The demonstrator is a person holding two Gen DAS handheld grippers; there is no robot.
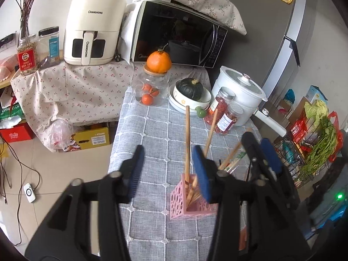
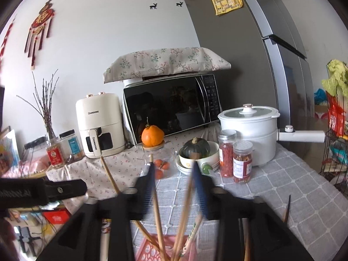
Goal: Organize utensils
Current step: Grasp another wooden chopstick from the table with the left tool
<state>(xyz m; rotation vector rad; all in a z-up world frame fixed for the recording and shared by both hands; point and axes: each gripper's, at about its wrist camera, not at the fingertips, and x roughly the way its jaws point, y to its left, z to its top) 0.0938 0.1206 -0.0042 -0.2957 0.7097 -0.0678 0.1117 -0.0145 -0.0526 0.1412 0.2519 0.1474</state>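
A pink perforated utensil holder (image 1: 191,198) stands on the grey quilted tablecloth (image 1: 152,134) and holds several wooden chopsticks (image 1: 187,139) that lean out of it. My left gripper (image 1: 168,159) is open and empty, its blue pads to either side of the holder's top left. My right gripper (image 1: 261,150) shows to the right of the holder, jaws apart. In the right wrist view my right gripper (image 2: 174,174) is open directly above the holder (image 2: 150,250), with chopsticks (image 2: 157,206) standing up between its fingers, not clamped.
A glass jar with an orange on top (image 1: 152,87), bowls with a dark squash (image 1: 190,93), two red-filled jars (image 1: 221,113) and a white electric pot (image 1: 241,91) stand at the table's far end. An air fryer (image 1: 93,30), microwave (image 1: 176,37) behind. Dark chopsticks (image 2: 286,206) lie at right.
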